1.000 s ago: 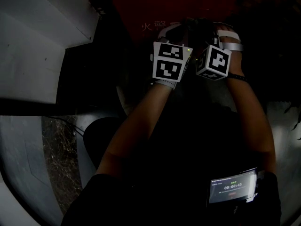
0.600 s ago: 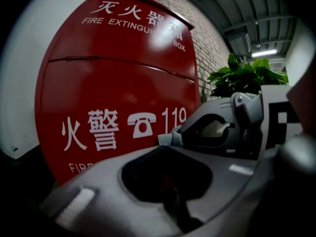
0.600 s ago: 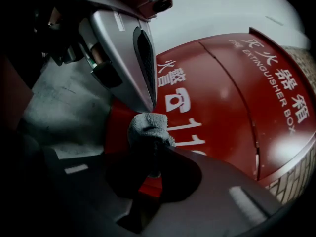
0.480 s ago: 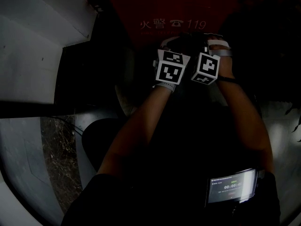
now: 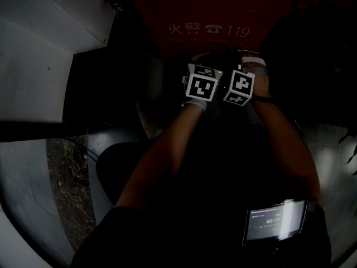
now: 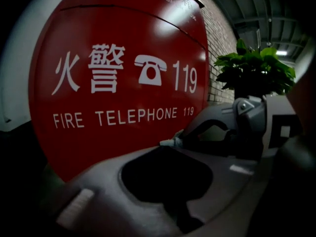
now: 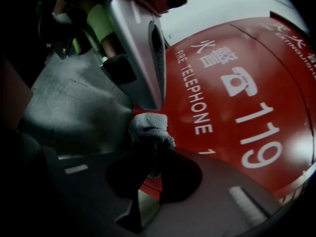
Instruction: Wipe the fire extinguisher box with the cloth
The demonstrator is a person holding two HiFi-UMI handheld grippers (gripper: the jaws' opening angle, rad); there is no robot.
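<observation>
Red metal fire extinguisher box lettered "FIRE TELEPHONE 119". Right gripper clamped on grey cloth; left gripper closed, empty.

Scene is dim. The red fire extinguisher box fills the top of the frame, its front printed in white with "火警", a telephone symbol and "119". The left gripper and right gripper sit side by side just below that print, their marker cubes almost touching. The person's forearms run down toward the camera. A lit screen shows at lower right. White panels stand at left.
</observation>
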